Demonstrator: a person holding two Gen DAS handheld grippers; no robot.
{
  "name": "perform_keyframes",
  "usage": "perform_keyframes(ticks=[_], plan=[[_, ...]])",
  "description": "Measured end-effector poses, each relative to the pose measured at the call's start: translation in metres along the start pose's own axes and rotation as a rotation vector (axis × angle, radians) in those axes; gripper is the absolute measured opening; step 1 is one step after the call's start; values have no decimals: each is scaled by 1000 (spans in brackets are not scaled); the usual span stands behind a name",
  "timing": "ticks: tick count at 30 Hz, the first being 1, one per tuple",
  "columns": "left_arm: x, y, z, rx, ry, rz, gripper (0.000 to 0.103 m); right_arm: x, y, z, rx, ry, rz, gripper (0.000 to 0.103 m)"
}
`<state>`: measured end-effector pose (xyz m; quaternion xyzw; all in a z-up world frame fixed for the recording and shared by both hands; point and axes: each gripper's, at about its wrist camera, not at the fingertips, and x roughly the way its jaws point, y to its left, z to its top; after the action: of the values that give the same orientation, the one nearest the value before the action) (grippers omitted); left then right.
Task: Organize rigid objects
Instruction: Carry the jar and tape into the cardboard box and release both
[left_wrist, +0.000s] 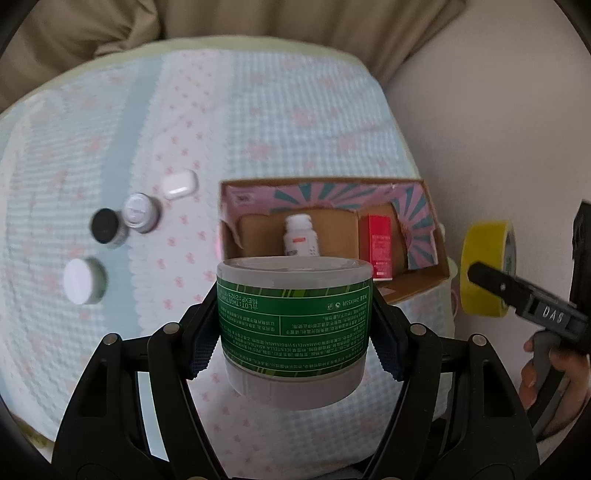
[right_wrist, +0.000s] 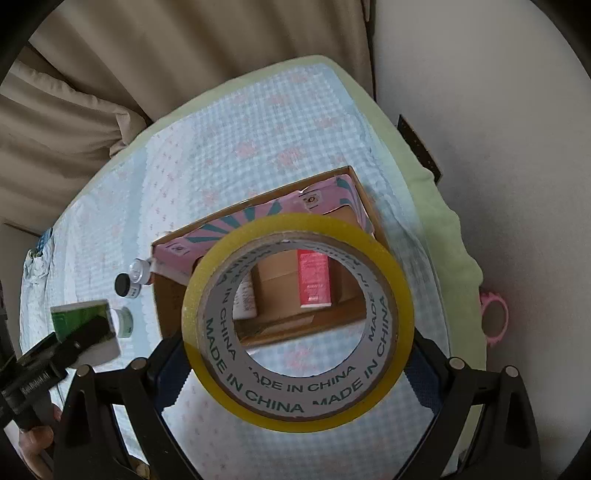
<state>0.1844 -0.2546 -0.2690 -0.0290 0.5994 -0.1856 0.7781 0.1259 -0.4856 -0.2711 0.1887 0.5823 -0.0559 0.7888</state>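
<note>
My left gripper (left_wrist: 293, 325) is shut on a grey jar with a green label (left_wrist: 293, 314), held upside down above the bed in front of an open cardboard box (left_wrist: 424, 269). The box holds a white bottle (left_wrist: 301, 236) and a red carton (left_wrist: 380, 245). My right gripper (right_wrist: 295, 365) is shut on a yellow tape roll (right_wrist: 397, 280), held above the box's near edge (right_wrist: 166, 302); the roll also shows in the left wrist view (left_wrist: 484, 266). The jar shows at the left of the right wrist view (right_wrist: 79, 317).
On the checked bedcover (left_wrist: 258, 122) left of the box lie a white earbud case (left_wrist: 180, 184), a silver-lidded jar (left_wrist: 139, 212), a black-lidded jar (left_wrist: 105, 226) and a white-lidded jar (left_wrist: 83, 280). A pink ring (right_wrist: 495, 319) hangs off the bed's right edge. Curtains hang behind.
</note>
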Motion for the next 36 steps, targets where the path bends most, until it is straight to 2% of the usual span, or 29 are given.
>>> perform_keyframes(ticks=[13, 23, 24, 26, 27, 31, 36], plan=[[117, -8, 26, 55, 162, 54, 68, 102, -17, 36, -16, 143, 8, 97], [148, -7, 39, 114, 215, 109, 68, 142, -8, 49, -34, 208, 49, 98], [150, -8, 40, 114, 228, 107, 71, 143, -8, 49, -29, 203, 38, 98], [150, -10, 42, 116, 235, 86, 98, 142, -11, 48, -12, 169, 10, 100], [147, -12, 43, 122, 226, 81, 103, 141, -13, 48, -2, 158, 6, 103], [136, -20, 41, 164, 215, 81, 103, 127, -22, 51, 38, 119, 31, 103], [124, -19, 37, 157, 207, 73, 103, 115, -24, 50, 17, 109, 0, 103]])
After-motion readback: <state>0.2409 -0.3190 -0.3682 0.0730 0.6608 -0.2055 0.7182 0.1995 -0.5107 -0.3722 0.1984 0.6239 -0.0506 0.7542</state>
